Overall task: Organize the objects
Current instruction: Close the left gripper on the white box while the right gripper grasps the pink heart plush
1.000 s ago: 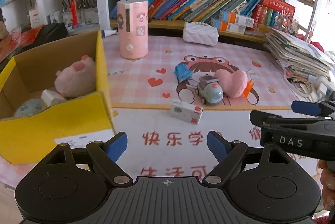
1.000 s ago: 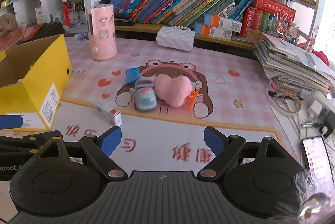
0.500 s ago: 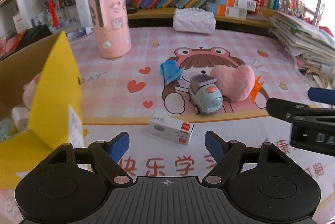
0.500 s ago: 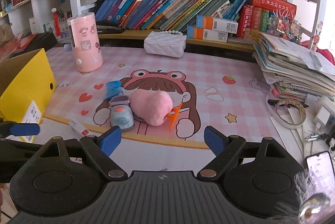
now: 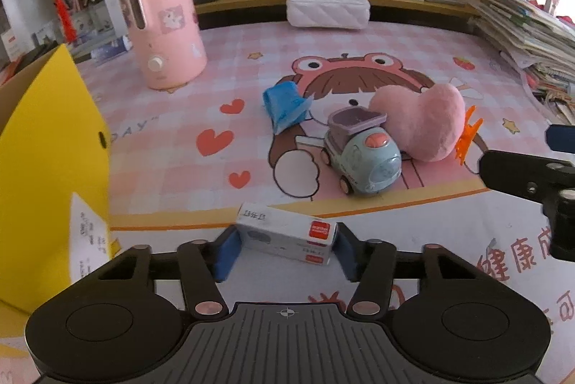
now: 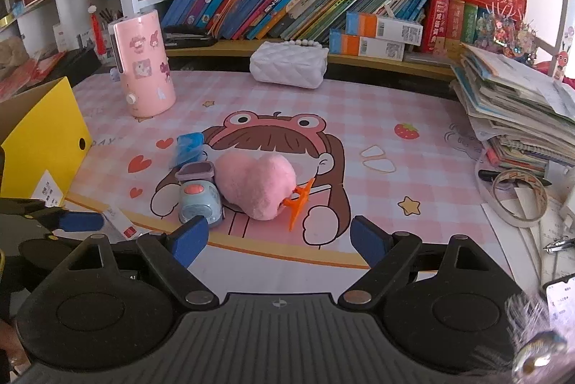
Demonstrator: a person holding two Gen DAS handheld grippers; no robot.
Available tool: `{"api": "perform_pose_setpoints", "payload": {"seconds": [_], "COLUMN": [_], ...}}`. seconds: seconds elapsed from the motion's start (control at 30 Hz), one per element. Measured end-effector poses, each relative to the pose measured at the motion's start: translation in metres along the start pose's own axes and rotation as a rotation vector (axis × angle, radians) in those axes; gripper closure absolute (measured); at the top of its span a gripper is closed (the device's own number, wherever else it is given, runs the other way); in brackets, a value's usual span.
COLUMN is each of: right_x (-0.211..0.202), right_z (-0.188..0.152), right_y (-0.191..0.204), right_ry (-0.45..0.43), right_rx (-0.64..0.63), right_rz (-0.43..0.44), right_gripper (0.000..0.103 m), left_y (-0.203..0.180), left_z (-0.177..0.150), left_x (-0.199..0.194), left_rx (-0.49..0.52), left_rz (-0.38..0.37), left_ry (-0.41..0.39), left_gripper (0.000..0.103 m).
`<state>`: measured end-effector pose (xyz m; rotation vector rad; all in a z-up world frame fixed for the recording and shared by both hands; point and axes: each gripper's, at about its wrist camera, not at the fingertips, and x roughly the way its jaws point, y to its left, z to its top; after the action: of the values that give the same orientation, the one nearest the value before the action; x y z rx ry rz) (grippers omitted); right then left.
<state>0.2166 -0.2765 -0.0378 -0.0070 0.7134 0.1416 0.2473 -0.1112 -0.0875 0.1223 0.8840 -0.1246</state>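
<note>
A small white box with a red label [image 5: 287, 233] lies on the mat between the two pads of my left gripper [image 5: 285, 253]; the jaws stand open around it, pads close to its ends. It also shows in the right wrist view [image 6: 120, 222]. A blue toy truck [image 5: 363, 157], a pink heart plush [image 5: 424, 121], an orange clip [image 5: 467, 139] and a blue packet [image 5: 285, 105] lie beyond. My right gripper [image 6: 278, 240] is open and empty, just short of the truck [image 6: 199, 200] and plush [image 6: 257, 184].
A yellow cardboard box [image 5: 46, 147] stands at the left. A pink cylinder appliance [image 5: 161, 21] and a white quilted pouch [image 5: 329, 7] stand at the back, below a bookshelf. Stacked papers [image 6: 517, 111], a tape roll [image 6: 519, 200] and a phone [image 6: 560, 305] lie at the right.
My left gripper moved forward and right, away from the yellow box, until the white box sits between its pads. My right gripper advanced toward the plush and truck.
</note>
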Motion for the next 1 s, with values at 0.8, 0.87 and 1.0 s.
{"api": "perform_pose_setpoints", "payload": {"seconds": [0.8, 0.87, 1.0], "right_x": [0.099, 0.1, 0.094], "right_z": [0.02, 0.02, 0.021], "right_y": [0.021, 0.019, 0.017], "right_ry": [0.083, 0.084, 0.072], "right_rx": [-0.421, -0.384, -0.313], "right_rz": [0.056, 0.082, 0.059], "right_gripper": [0.041, 0.053, 0.055], "left_y": [0.024, 0.025, 0.026], "left_z": [0.002, 0.002, 0.002], "left_x": [-0.049, -0.05, -0.052], "left_rx": [-0.131, -0.137, -0.142], "left_rz": [-0.036, -0.036, -0.04], "left_ry": [-0.046, -0.048, -0.059], "left_gripper": [0.05, 0.05, 0.05]}}
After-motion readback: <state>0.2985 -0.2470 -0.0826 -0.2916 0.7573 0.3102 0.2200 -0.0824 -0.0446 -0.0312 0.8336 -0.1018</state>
